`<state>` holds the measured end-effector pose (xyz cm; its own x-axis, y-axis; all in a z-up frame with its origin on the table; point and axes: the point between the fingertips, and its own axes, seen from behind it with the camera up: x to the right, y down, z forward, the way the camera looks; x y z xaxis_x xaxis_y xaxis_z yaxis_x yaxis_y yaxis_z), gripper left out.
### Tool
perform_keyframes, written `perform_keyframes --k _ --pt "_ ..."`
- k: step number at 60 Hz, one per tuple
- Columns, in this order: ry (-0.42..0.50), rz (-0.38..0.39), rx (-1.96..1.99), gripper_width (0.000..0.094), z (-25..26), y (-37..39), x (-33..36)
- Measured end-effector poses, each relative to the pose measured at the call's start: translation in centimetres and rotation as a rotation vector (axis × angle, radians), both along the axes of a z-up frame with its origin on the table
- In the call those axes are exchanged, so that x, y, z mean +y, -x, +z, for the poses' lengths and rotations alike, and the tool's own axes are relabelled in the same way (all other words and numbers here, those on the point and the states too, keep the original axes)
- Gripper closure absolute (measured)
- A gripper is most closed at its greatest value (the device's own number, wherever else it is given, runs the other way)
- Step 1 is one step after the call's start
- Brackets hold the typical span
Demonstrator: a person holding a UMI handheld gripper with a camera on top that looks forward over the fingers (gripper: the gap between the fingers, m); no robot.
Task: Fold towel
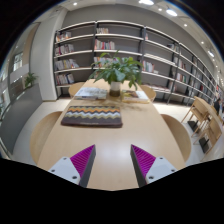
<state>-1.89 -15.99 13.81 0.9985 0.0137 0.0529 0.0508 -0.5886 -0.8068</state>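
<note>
Released gripper (113, 165) hovers over the pale wooden surface (110, 140); approach the grey patterned folded towel (92, 116) low, taking one edge squarely.

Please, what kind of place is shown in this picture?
Probably a library or reading room. Tall bookshelves full of books line the back wall, and a long wooden table holds a potted plant and a folded towel. The tool is open above the table.

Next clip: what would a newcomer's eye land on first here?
Probably the folded towel with a zigzag pattern, lying on the pale wooden table beyond the gripper, whose fingers are open with nothing between them. Behind the towel stands a leafy potted plant, and long bookshelves fill the back wall.
</note>
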Motion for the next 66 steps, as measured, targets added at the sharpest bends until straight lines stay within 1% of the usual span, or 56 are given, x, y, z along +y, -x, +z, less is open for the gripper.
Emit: perform_keyframes --k 1,2,7,8,10,11,14,21,22,27,33,39,42,43,45,46,48,53,54,55,58,63,66 --pt "0.020 0.022 0.008 0.0247 0.5 0.1 -1.0" --pt "0.030 0.036 0.013 0.0245 -0.3 1.3 -0.6" --pt "0.064 0.092 0.034 0.0236 -3.5 7.8 2.4" --pt "0.058 0.097 0.037 0.0236 -5.2 9.8 3.7" --pt "0.067 0.117 0.052 0.0234 -6.2 12.2 5.1" --pt "0.080 0.130 0.062 0.0234 -5.5 12.6 5.2" --pt "0.077 0.155 0.071 0.0235 -6.3 15.7 7.9" --pt "0.073 0.183 0.091 0.0235 -8.7 22.2 14.8" --pt "0.075 0.185 0.098 0.0234 -8.2 22.8 15.4" --pt "0.077 0.189 0.116 0.0235 -10.0 25.6 20.3" --pt "0.075 0.193 0.119 0.0239 -11.3 27.6 24.5" --pt "0.104 0.194 0.100 0.0265 -12.8 28.5 27.5" --pt "0.133 0.189 0.064 0.0302 -14.0 28.2 27.8" --pt "0.126 0.187 0.042 0.0337 -14.0 28.0 28.0" --pt "0.122 0.183 -0.008 0.0420 -14.2 27.4 28.2" --pt "0.116 0.184 -0.025 0.0479 -14.1 27.2 28.3" --pt "0.116 0.177 -0.039 0.0553 -14.2 26.8 28.3" --pt "0.103 0.128 -0.044 0.0731 -14.2 25.8 28.6" --pt "0.101 0.122 -0.051 0.0802 -14.3 25.5 28.8" --pt "0.103 0.124 -0.057 0.0842 -14.3 25.3 28.8" --pt "0.116 0.143 -0.062 0.0859 -14.5 25.3 28.7" --pt "0.169 0.161 -0.048 0.0885 -14.3 25.3 28.5" --pt "0.172 0.189 -0.026 0.0886 -13.2 25.3 28.4"
